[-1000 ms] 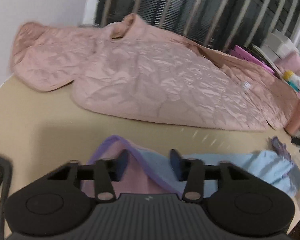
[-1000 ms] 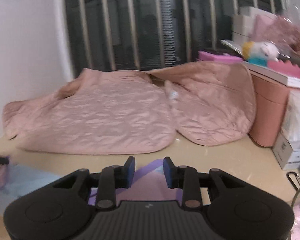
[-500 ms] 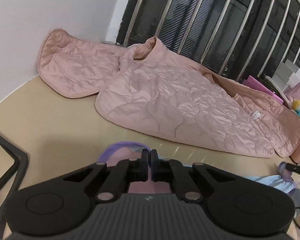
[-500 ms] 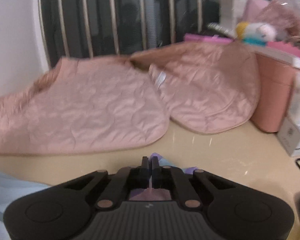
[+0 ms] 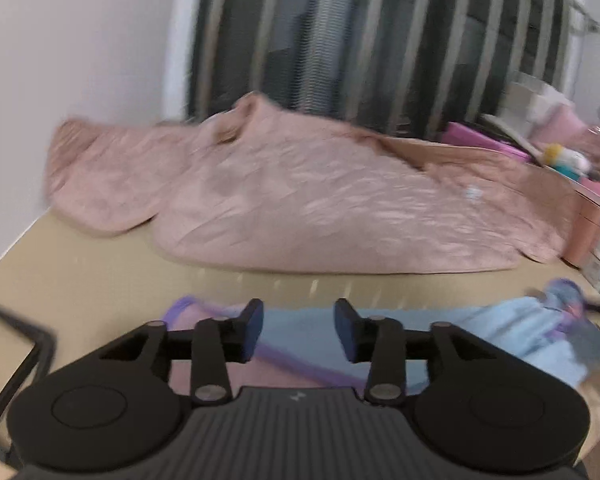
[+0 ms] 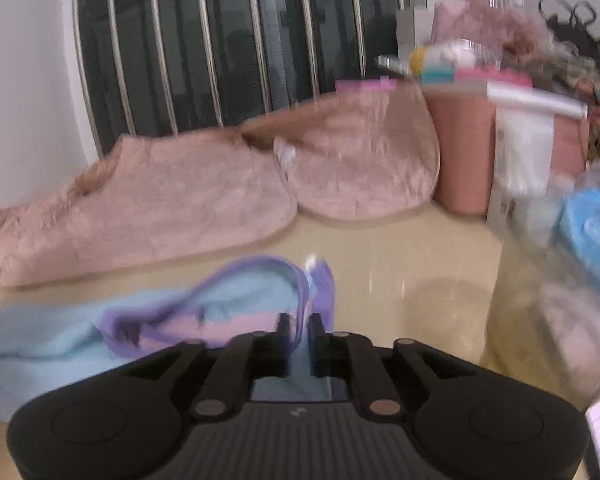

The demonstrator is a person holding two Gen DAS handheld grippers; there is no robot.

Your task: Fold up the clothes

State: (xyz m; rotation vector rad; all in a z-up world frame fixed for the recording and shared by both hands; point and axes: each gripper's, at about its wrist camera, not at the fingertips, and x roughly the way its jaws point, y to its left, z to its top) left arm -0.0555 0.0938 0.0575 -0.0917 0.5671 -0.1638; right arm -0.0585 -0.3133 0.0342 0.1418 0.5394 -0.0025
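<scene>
Pale-blue garment (image 5: 500, 332) lies along bench's (image 5: 100, 280) near edge. Left gripper (image 5: 299, 330) opening, nothing pinched; right gripper (image 6: 299, 338) opening too, purple hem (image 6: 300, 280) between jaws, probably letting a fold settle.

On my table (image 5: 100, 280), the small garment (image 5: 308, 332) lies before the quilted jacket (image 5: 320, 200); boxes (image 6: 520, 152) stand right of that jacket.
</scene>
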